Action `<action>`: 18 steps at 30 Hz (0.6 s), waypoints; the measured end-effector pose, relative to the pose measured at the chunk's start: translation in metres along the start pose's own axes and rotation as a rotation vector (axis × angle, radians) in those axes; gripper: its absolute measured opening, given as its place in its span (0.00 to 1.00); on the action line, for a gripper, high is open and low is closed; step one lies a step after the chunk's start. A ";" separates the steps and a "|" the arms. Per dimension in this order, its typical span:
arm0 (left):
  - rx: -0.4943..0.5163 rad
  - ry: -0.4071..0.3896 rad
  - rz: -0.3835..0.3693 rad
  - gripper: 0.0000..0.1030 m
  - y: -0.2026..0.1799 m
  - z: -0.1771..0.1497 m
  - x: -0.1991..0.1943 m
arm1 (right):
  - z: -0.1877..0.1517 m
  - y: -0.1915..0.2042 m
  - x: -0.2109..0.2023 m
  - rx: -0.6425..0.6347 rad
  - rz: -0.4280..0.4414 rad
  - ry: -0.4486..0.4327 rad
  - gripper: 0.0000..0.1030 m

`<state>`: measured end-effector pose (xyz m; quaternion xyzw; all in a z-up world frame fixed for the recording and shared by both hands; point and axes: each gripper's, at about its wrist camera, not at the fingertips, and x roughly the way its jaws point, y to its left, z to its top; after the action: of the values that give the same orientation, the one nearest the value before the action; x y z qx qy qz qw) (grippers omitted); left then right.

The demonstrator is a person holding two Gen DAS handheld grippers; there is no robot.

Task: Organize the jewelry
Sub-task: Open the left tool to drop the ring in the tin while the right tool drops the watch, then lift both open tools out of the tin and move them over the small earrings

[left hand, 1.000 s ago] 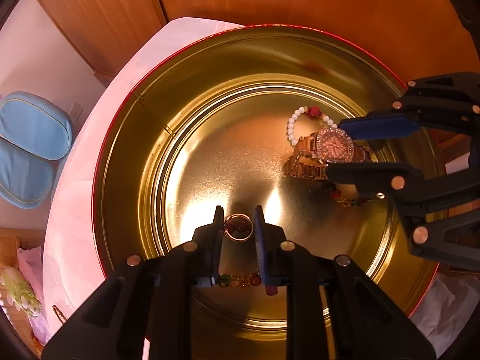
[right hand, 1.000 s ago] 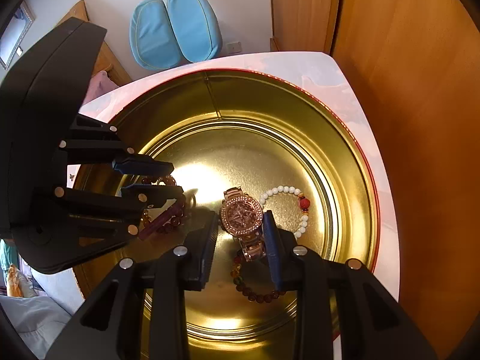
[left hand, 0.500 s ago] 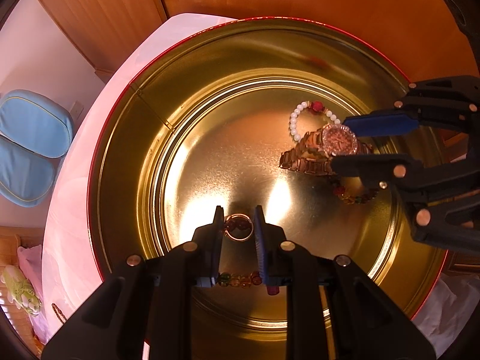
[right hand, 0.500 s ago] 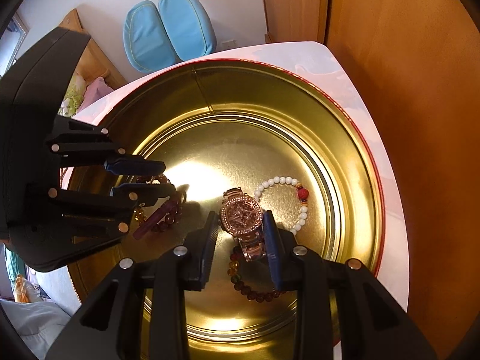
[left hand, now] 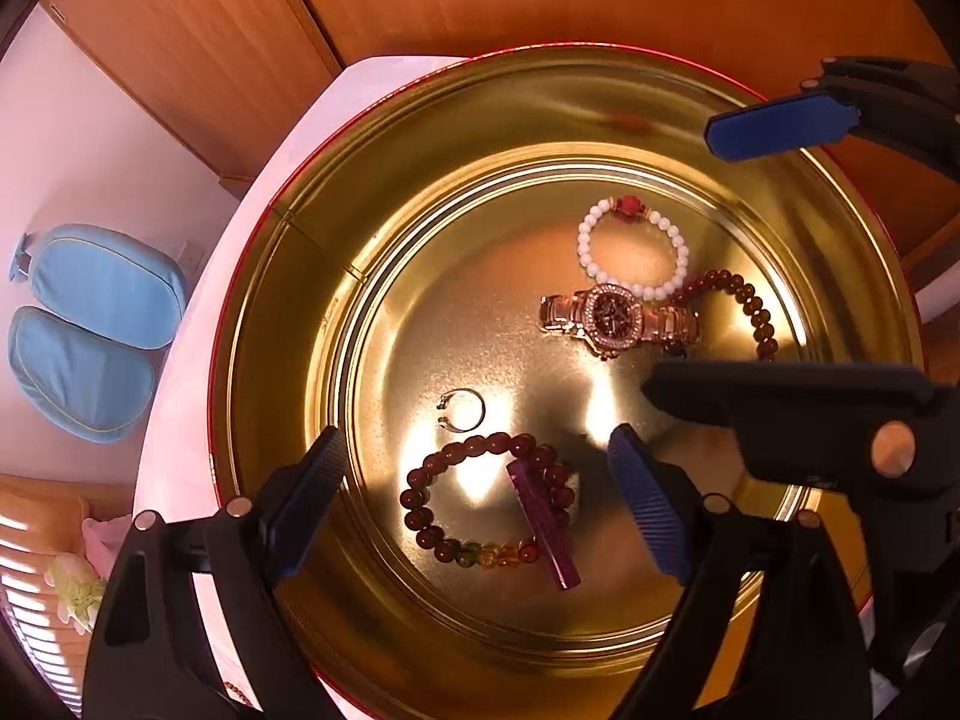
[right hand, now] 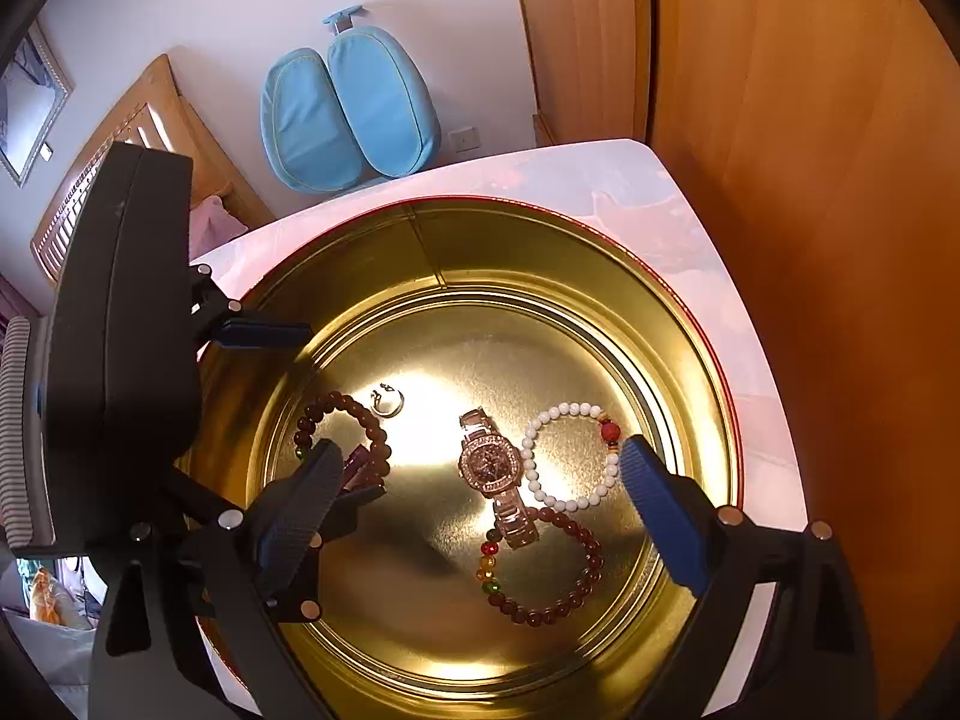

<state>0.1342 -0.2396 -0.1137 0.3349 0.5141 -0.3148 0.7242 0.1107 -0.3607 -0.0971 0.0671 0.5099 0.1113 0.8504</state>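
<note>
Tin: round gold tin [left hand: 282, 324] with a red rim, standing on a pale pink table [right hand: 708, 228]; all jewelry lies on its floor.
Left gripper [left hand: 480, 498]: jaws have just been opening, now spread wide, nothing pressed between the pads; poised over the near-left floor.
Ring [left hand: 462, 410]: small silver ring, lying loose just beyond the left gripper's fingertips, beside the dark bracelet.
Dark bracelet [left hand: 480, 498]: beaded, with a few coloured beads; a purple bar [left hand: 543, 531] lies across it.
Right gripper [right hand: 480, 501]: jaws have just been opening, now released and wide; pads clear of the watch.
Watch [right hand: 489, 462]: rose-gold, stone-set face up, flat on the floor between the right pads.
White bracelet [right hand: 570, 456]: one red bead, touching the watch's right side.
Second dark bracelet [right hand: 543, 570]: near end, passing under the watch strap.
</note>
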 end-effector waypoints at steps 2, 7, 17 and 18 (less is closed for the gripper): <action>0.009 -0.001 0.005 0.84 -0.001 -0.001 0.000 | -0.002 -0.001 0.000 0.004 0.001 0.000 0.92; 0.005 -0.012 0.014 0.84 -0.002 -0.005 -0.005 | -0.006 0.006 -0.004 0.013 -0.009 -0.007 0.92; -0.068 -0.106 0.055 0.84 -0.004 -0.021 -0.033 | -0.033 0.003 -0.034 0.090 -0.001 -0.118 0.92; -0.091 -0.123 0.049 0.84 -0.005 -0.024 -0.038 | -0.037 0.000 -0.037 0.119 0.012 -0.133 0.92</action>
<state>0.1067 -0.2189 -0.0845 0.2941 0.4739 -0.2935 0.7764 0.0608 -0.3698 -0.0829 0.1280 0.4576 0.0814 0.8761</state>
